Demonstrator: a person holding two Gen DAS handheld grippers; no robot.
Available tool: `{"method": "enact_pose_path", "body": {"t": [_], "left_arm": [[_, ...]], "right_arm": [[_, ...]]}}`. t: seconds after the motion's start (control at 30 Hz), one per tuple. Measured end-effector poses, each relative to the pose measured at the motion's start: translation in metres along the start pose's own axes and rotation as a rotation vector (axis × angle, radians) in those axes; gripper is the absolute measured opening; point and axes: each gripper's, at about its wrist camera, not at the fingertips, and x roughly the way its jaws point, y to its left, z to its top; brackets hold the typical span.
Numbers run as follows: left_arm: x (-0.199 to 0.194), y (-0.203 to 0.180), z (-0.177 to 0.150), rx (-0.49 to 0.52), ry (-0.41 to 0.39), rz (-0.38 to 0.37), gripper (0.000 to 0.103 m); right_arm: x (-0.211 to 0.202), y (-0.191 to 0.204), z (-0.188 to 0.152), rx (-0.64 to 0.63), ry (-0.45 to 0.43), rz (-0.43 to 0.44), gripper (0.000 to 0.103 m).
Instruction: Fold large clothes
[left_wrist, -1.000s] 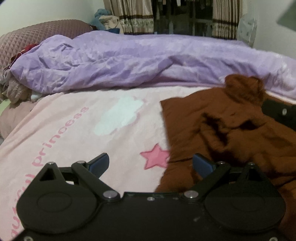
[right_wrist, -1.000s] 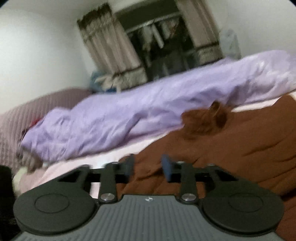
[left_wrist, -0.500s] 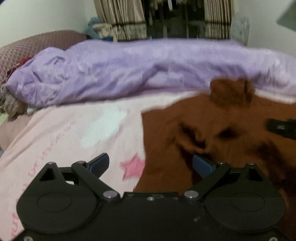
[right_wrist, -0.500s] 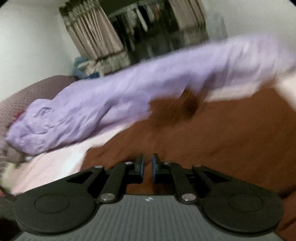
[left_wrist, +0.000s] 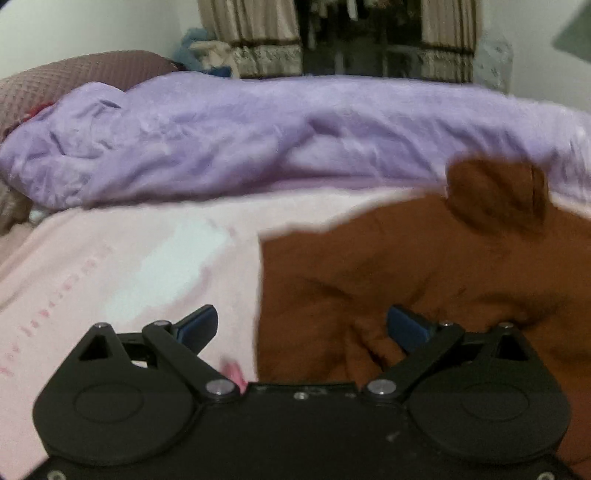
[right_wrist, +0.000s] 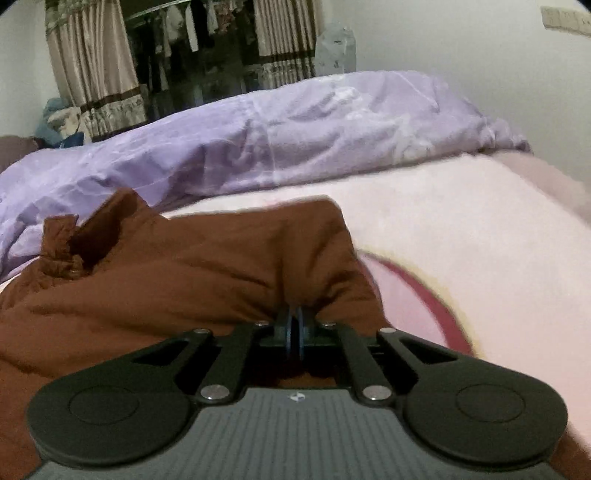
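A bedroom: a bed covered by a pale pink fleece blanket (left_wrist: 122, 258) printed with faint pink lettering and a whitish patch, backed by beige striped curtains (left_wrist: 255, 37) around a dark opening hung with clothes. At the far left of the left wrist view a maroon quilted pillow (left_wrist: 74, 77) lies at the head of the bed. A crumpled lilac duvet (left_wrist: 229, 136) runs across the far side of the bed from that pillow to the right edge.

Lower in that view, the left tool (left_wrist: 301, 328) has its blue-padded jaws standing wide apart, with nothing pressed between them. Its left finger (left_wrist: 197, 325) hangs over the pink blanket, its right finger over the cloth beside it. That cloth is the large rust-brown garment (left_wrist: 424, 280), spread rumpled on the pink blanket on the right half of the view; its straight left edge lies between the two fingers, and a bunched lump of it rises against the duvet.

In the right wrist view the same brown garment (right_wrist: 184, 280) fills the left and centre, with a knotted fold at its far left. The right tool (right_wrist: 294, 328) is clamped on a gathered ridge of this garment, its pads pinched together around the fabric. To the right lies bare pink blanket with a dark red curved print (right_wrist: 424, 295).
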Motion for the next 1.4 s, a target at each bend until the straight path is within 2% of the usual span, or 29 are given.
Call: {"method": "enact_pose_path", "body": {"t": [0.07, 0.1, 0.17, 0.23, 0.27, 0.3, 0.33, 0.4, 0.53, 0.6, 0.67, 0.7, 0.73, 0.83, 0.87, 0.93, 1.0, 1.03, 1.07, 1.1, 1.17, 1.3, 1.33, 1.4], "left_arm": [[-0.013, 0.005, 0.015, 0.007, -0.072, 0.069, 0.1], [-0.011, 0.002, 0.025, 0.05, -0.072, 0.111, 0.1], [0.001, -0.001, 0.036, 0.07, -0.077, 0.115, 0.1], [0.014, 0.0, 0.034, 0.021, -0.069, 0.058, 0.1], [0.027, -0.001, 0.029, 0.011, -0.031, 0.028, 0.1], [0.04, -0.005, 0.021, 0.023, 0.009, 0.037, 0.101], [0.054, -0.012, 0.01, 0.055, 0.041, 0.073, 0.103], [0.056, -0.016, -0.002, 0.067, -0.01, 0.088, 0.102], [0.054, -0.025, 0.003, 0.117, -0.019, 0.105, 0.102], [0.035, -0.021, 0.01, 0.13, -0.051, 0.169, 0.1], [0.006, -0.017, 0.019, 0.118, -0.104, 0.269, 0.1], [-0.005, -0.016, 0.024, 0.11, -0.102, 0.296, 0.1], [-0.02, -0.015, 0.027, 0.1, -0.108, 0.279, 0.1], [-0.059, -0.02, 0.021, 0.04, -0.142, 0.066, 0.1], [-0.066, -0.027, 0.016, 0.029, -0.143, -0.022, 0.1], [-0.063, -0.046, 0.002, 0.077, -0.124, -0.12, 0.101], [-0.041, -0.073, -0.015, 0.211, -0.086, -0.105, 0.101], [-0.017, -0.084, -0.028, 0.273, -0.016, -0.078, 0.103], [0.0, -0.084, -0.038, 0.257, 0.012, -0.103, 0.103], [0.003, -0.074, -0.041, 0.174, 0.005, -0.133, 0.103], [0.004, -0.063, -0.029, 0.115, 0.049, -0.17, 0.103], [-0.009, -0.062, -0.02, 0.068, 0.018, -0.089, 0.1], [-0.022, -0.063, -0.018, 0.062, -0.021, -0.084, 0.1], [-0.043, -0.069, -0.015, 0.055, -0.106, -0.124, 0.101]], "right_arm": [[-0.016, -0.004, 0.01, -0.01, -0.076, 0.016, 0.009], [-0.019, -0.003, 0.018, -0.013, -0.105, 0.022, 0.009], [-0.01, -0.002, 0.033, -0.02, -0.132, 0.021, 0.01], [0.014, -0.006, 0.037, -0.043, -0.112, -0.007, 0.01], [0.032, -0.008, 0.036, -0.046, -0.085, -0.027, 0.01], [0.055, -0.012, 0.03, -0.042, -0.033, -0.045, 0.01], [0.066, -0.015, 0.022, -0.03, -0.03, -0.04, 0.01], [0.063, -0.013, 0.026, -0.023, -0.051, -0.039, 0.017], [0.06, -0.009, 0.021, -0.066, -0.047, -0.059, 0.017], [0.044, -0.005, 0.025, -0.092, -0.036, -0.08, 0.017], [0.012, -0.001, 0.03, -0.126, -0.087, -0.067, 0.017], [-0.007, 0.002, 0.03, -0.131, -0.116, -0.044, 0.019], [-0.023, 0.004, 0.03, -0.131, -0.132, -0.016, 0.019], [-0.054, 0.018, 0.024, -0.115, -0.136, 0.084, 0.019], [-0.054, 0.024, 0.02, -0.112, -0.122, 0.105, 0.019], [-0.041, 0.035, 0.009, -0.126, -0.074, 0.119, 0.02], [-0.014, 0.041, -0.007, -0.157, 0.021, 0.09, 0.02], [-0.005, 0.04, -0.018, -0.171, 0.027, 0.095, 0.02], [-0.004, 0.038, -0.028, -0.193, -0.029, 0.1, 0.02], [-0.005, 0.038, -0.033, -0.212, -0.046, 0.096, 0.02], [-0.008, 0.039, -0.029, -0.202, -0.034, 0.09, 0.02], [-0.021, 0.035, -0.023, -0.113, -0.047, 0.096, 0.021], [-0.03, 0.037, -0.019, -0.085, -0.055, 0.115, 0.021], [-0.05, 0.05, -0.015, -0.094, -0.096, 0.199, 0.021]]}}
